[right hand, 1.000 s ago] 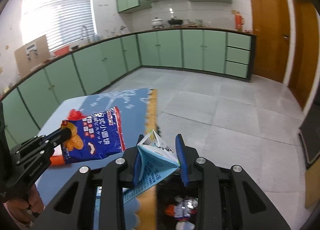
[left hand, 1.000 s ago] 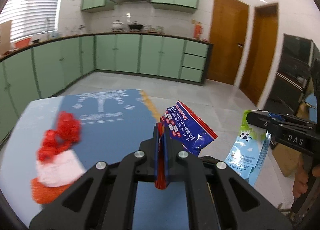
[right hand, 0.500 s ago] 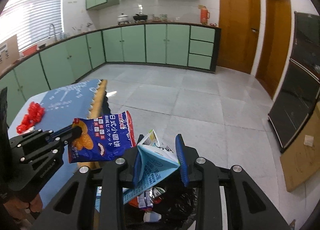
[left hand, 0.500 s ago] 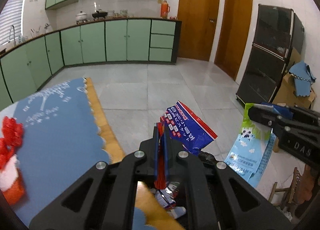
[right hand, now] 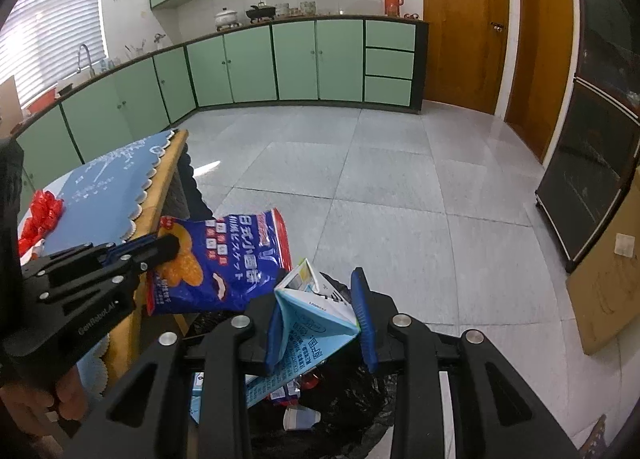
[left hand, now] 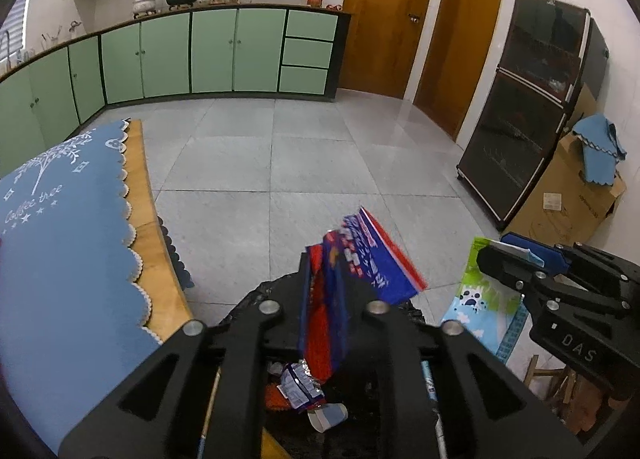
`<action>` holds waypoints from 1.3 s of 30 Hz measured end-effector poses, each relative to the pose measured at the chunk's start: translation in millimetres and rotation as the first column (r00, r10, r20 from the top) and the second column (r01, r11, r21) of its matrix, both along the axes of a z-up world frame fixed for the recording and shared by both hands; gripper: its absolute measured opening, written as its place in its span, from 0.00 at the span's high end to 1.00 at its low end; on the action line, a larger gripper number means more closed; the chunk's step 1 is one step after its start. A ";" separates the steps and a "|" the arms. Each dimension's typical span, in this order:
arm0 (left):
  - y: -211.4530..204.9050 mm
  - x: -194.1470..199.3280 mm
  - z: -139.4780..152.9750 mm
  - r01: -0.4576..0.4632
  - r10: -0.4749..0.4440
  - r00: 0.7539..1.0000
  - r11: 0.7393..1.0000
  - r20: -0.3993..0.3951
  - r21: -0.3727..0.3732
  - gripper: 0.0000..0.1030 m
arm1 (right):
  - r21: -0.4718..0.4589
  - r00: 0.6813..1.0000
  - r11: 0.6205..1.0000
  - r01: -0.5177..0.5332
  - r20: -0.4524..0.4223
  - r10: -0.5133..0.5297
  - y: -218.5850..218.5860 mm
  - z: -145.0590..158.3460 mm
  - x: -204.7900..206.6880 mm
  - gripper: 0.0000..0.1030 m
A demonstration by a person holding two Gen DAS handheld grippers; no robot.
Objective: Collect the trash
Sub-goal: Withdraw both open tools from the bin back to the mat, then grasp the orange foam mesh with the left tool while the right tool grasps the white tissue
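Observation:
A blue and red snack bag (left hand: 360,259) hangs between the fingers of my left gripper (left hand: 326,279). Its jaws are opening, the pads no longer pinch the bag, and the bag looks blurred. The right wrist view shows the same bag (right hand: 216,263) at the left gripper's tip (right hand: 168,249). My right gripper (right hand: 320,311) is shut on a light blue milk carton (right hand: 316,315), whose lower end (left hand: 480,299) dangles. Both grippers hover over a black trash bag (left hand: 256,295) that holds wrappers and a paper cup (left hand: 328,415).
A table with a blue mat (left hand: 60,239) and a wooden edge (left hand: 152,259) stands left of the trash bag. A red mesh bundle (right hand: 40,211) lies on it. A dark glass cabinet (left hand: 532,119) and a cardboard box (left hand: 568,195) stand at the right. A hand (right hand: 60,395) grips the left tool.
Both grippers swung right and down, from over the table to above the black trash bag. The left jaws have parted and the snack bag has loosened. The right grip on the carton is unchanged.

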State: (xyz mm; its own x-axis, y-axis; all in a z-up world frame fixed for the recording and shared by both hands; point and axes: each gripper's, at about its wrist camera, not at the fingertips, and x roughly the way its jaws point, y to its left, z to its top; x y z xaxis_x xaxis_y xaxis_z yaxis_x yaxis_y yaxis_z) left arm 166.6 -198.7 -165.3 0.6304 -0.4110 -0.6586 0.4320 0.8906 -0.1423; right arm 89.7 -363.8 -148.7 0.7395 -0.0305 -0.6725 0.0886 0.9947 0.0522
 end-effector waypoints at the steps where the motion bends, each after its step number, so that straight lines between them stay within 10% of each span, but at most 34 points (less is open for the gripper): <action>1: -0.4 0.1 -0.2 -0.001 0.001 1.000 1.000 0.001 0.003 0.83 | 0.000 1.000 1.000 -0.003 -0.002 0.003 0.5 -2.0 0.5 0.70; 28: 80.0 -22.1 43.0 -0.170 0.172 0.980 0.985 0.097 -0.028 0.57 | 0.070 0.996 0.995 -0.074 0.062 0.070 38.5 24.7 10.5 0.26; 39: 208.4 -62.1 65.5 -0.461 0.451 0.877 0.887 0.167 0.024 0.49 | 0.111 0.962 0.959 -0.262 0.112 0.250 129.1 46.3 30.8 0.16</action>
State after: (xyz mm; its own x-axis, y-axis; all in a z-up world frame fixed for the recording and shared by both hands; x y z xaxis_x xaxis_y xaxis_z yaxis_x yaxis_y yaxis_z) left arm 104.5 9.7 -99.9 0.8325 -0.0158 -0.5539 -0.0121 0.9988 -0.0467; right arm 120.5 -234.6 -102.4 0.7729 0.2471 -0.5845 -0.1799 0.9686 0.1715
